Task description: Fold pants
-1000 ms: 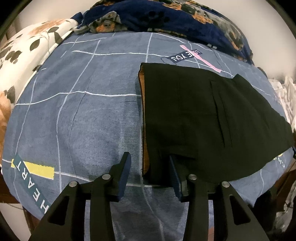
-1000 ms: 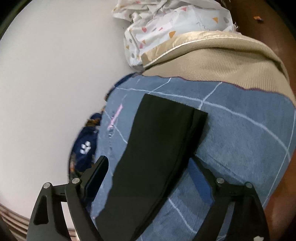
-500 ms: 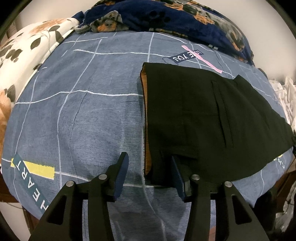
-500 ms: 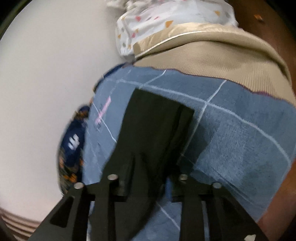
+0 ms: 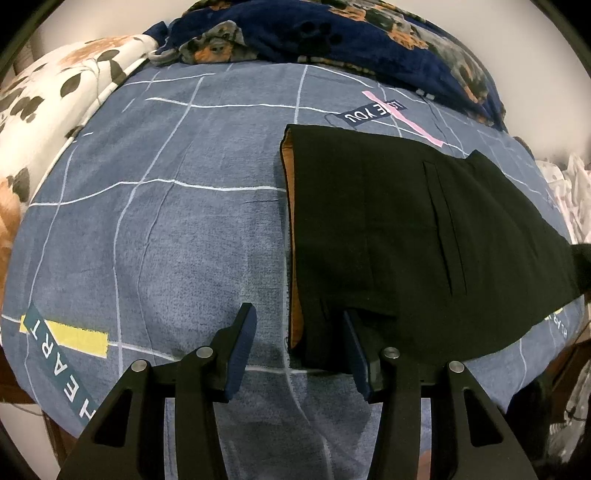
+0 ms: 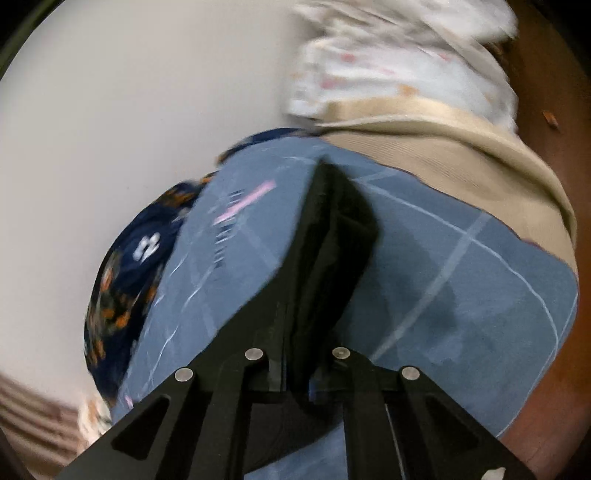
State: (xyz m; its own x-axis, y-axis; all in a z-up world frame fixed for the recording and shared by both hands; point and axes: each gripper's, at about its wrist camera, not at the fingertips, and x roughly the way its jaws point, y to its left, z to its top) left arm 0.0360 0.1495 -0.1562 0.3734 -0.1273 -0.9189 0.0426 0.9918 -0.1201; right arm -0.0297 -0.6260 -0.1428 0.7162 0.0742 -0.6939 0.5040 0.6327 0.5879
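Black pants [image 5: 406, 240] lie flat on the blue-grey bedsheet [image 5: 166, 221], waistband to the left with an orange lining showing. My left gripper [image 5: 299, 347] hovers open over the near waistband corner. Its left finger rests over the bare sheet and its right finger [image 5: 354, 350] sits at the cloth's edge. In the right wrist view the jaws of my right gripper [image 6: 295, 369] are closing on the leg end of the pants [image 6: 332, 229]. That end is raised off the sheet and bunched into a ridge. Black cloth hides its pads.
A dark blue dog-print blanket [image 5: 332, 33] lies along the far edge, and a floral pillow [image 5: 55, 85] lies at the left. A beige blanket [image 6: 461, 155] and white patterned cloth [image 6: 406, 62] sit beyond the leg end. A pale wall [image 6: 129, 110] borders the bed.
My right gripper went from wide open around the leg end to closed on it, then rose and rolled, pulling the cloth up. The left gripper stayed put.
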